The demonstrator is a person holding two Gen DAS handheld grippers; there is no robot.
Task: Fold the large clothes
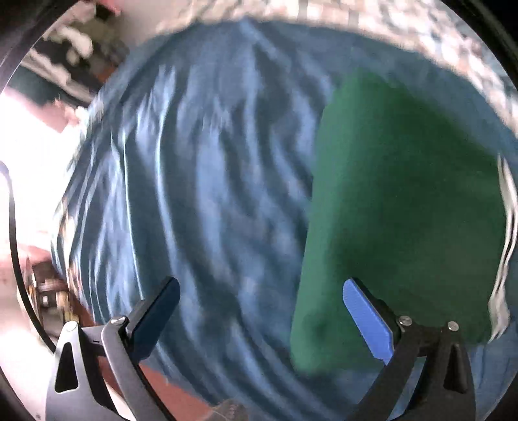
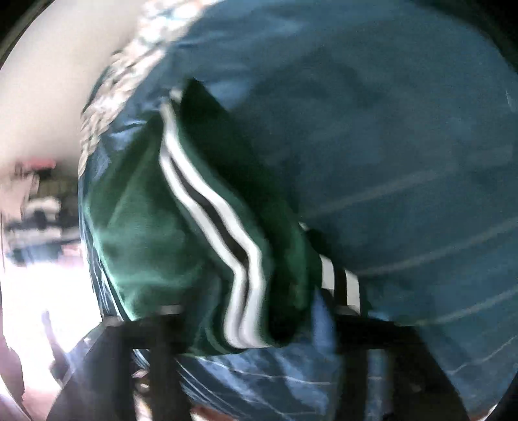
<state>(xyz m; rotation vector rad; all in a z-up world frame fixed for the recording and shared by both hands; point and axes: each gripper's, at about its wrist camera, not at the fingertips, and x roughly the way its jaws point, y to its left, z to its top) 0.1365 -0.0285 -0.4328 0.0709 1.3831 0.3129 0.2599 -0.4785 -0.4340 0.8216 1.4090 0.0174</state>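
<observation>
A dark green garment (image 1: 404,207) lies folded on the blue bedsheet (image 1: 200,181), at the right of the left wrist view. My left gripper (image 1: 260,293) hangs above the sheet with its jaws wide apart and nothing between them; its blue-padded finger (image 1: 365,317) overlaps the garment's left edge. In the blurred right wrist view, the green garment (image 2: 155,233) shows white and black stripes (image 2: 220,213) along a fold. My right gripper (image 2: 246,320) stands open over the garment's near end, and the cloth shows in the gap between its blurred fingers.
The wrinkled blue sheet (image 2: 404,155) covers the bed. A pale patterned cloth (image 1: 404,29) borders the far side. The bed's edge and a bright floor (image 1: 29,155) with blurred clutter lie at the left in both views.
</observation>
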